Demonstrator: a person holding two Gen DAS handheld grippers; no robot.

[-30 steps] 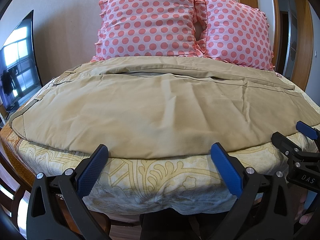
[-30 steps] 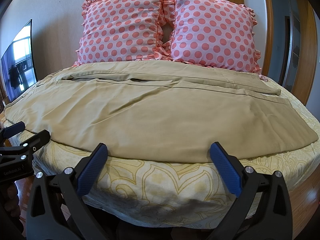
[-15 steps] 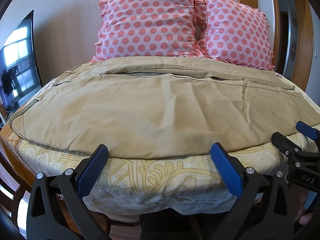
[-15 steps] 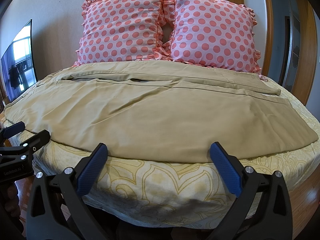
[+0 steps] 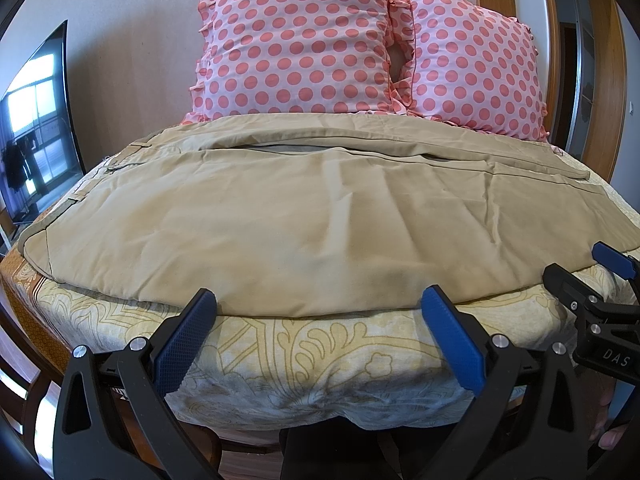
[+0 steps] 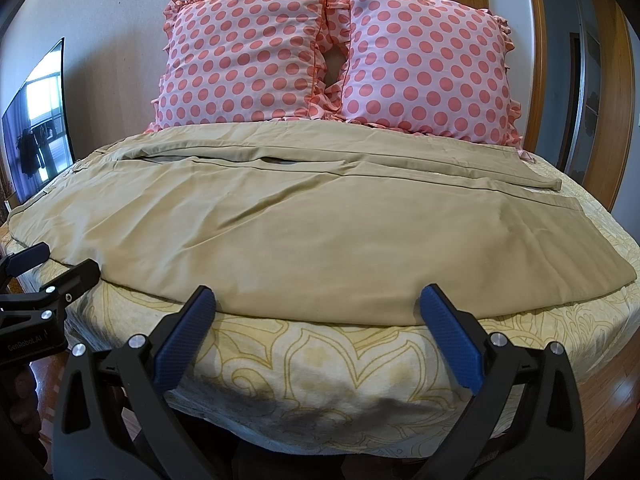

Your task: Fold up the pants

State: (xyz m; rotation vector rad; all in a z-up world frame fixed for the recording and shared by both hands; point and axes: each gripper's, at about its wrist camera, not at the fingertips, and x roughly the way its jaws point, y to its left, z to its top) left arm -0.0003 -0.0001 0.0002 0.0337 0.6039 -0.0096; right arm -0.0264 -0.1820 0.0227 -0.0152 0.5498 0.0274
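Note:
Tan pants (image 5: pixel 320 216) lie spread flat across the bed, waistband at the left, leg hems at the right; they also show in the right wrist view (image 6: pixel 304 232). My left gripper (image 5: pixel 320 312) is open and empty, just short of the pants' near edge. My right gripper (image 6: pixel 318 308) is open and empty at the same near edge, further right. Each gripper shows in the other's view: the right gripper (image 5: pixel 576 268) at the right edge, the left gripper (image 6: pixel 56 264) at the left edge.
The bed has a yellow patterned sheet (image 5: pixel 320 352). Two pink polka-dot pillows (image 5: pixel 296 40) (image 6: pixel 424 68) stand against the wall behind the pants. A TV screen (image 5: pixel 36 120) is at the left. A wooden door frame (image 6: pixel 604 80) is at the right.

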